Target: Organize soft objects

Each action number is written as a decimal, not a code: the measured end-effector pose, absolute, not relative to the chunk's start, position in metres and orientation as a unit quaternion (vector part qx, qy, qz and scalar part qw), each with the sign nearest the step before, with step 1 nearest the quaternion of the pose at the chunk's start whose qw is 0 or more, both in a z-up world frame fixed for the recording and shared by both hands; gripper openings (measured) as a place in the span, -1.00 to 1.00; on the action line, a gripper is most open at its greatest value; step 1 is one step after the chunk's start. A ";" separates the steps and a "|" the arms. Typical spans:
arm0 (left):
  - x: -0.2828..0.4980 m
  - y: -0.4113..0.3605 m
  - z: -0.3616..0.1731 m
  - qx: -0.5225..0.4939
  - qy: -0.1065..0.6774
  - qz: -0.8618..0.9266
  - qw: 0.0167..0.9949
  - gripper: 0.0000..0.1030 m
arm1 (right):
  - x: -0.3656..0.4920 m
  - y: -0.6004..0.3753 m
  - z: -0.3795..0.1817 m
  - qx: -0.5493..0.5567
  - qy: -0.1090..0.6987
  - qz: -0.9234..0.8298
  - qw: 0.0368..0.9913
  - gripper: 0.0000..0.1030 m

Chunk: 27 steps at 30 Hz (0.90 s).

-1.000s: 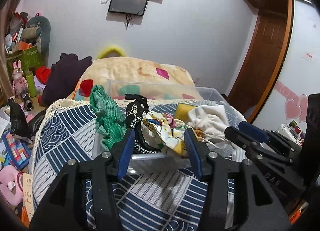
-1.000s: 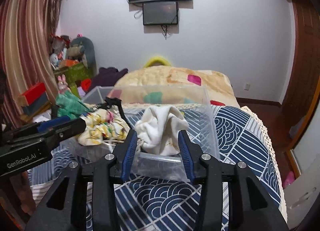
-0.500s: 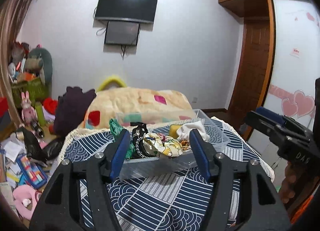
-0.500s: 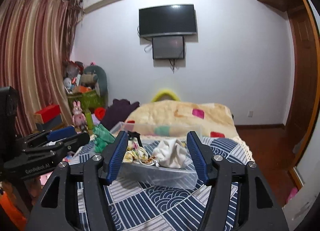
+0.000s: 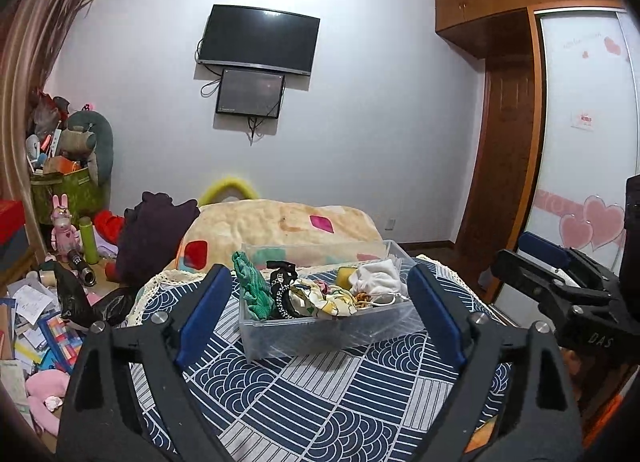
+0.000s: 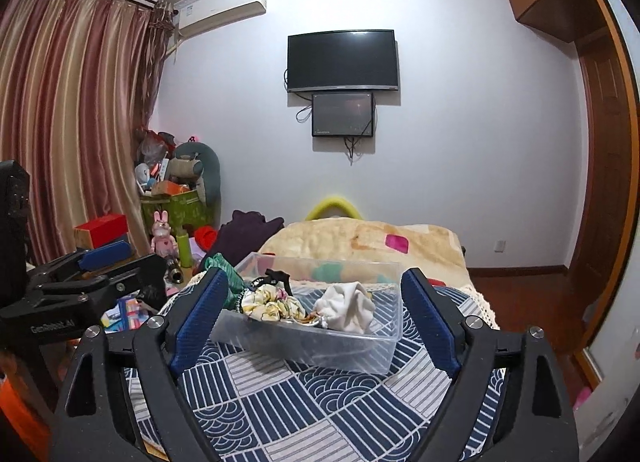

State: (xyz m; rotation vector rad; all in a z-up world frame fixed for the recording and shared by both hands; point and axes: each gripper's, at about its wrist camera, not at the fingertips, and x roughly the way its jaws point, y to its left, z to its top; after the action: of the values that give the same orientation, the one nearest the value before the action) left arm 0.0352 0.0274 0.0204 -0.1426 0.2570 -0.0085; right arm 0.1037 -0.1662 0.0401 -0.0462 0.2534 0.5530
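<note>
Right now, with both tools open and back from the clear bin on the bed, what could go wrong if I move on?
The green knit cloth hangs over the clear bin's left rim, so a nudge might tip it out. The bin sits on soft patterned bedding and could tilt or slide if pushed. The left tool and right tool hold nothing.

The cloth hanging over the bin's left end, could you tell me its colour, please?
Green cloth, ribbed knit, clearest in the left wrist view.
</note>
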 end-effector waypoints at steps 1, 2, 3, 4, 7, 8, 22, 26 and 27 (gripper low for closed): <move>0.035 0.026 0.020 -0.068 0.127 -0.003 0.990 0.75 | 0.101 -0.168 0.039 -0.021 0.126 0.273 0.954 0.69; 0.034 0.025 0.020 -0.065 0.125 -0.002 0.990 0.75 | 0.101 -0.168 0.038 -0.019 0.127 0.274 0.953 0.69; 0.034 0.023 0.021 -0.062 0.124 -0.001 0.990 0.76 | 0.103 -0.167 0.038 -0.018 0.127 0.273 0.953 0.69; 0.033 0.023 0.021 -0.059 0.123 -0.002 0.991 0.76 | 0.099 -0.170 0.037 -0.017 0.127 0.272 0.954 0.69; 0.031 0.021 0.020 -0.057 0.120 -0.001 0.991 0.78 | 0.098 -0.171 0.037 -0.016 0.126 0.272 0.954 0.69; 0.030 0.021 0.021 -0.057 0.119 -0.001 0.991 0.80 | 0.097 -0.172 0.037 -0.015 0.126 0.272 0.954 0.69; 0.028 0.020 0.019 -0.055 0.115 -0.001 0.992 0.92 | 0.095 -0.172 0.037 -0.014 0.125 0.274 0.953 0.69; 0.027 0.020 0.019 -0.055 0.114 -0.001 0.992 0.92 | 0.094 -0.172 0.038 -0.014 0.125 0.275 0.953 0.69; 0.027 0.020 0.019 -0.056 0.115 -0.002 0.992 0.92 | 0.094 -0.172 0.038 -0.013 0.125 0.275 0.953 0.69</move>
State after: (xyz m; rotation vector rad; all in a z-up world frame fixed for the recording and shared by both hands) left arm 0.0274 0.0203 0.0188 -0.1121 0.2312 -0.0043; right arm 0.0940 -0.1719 0.0376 -0.0274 0.2536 0.5596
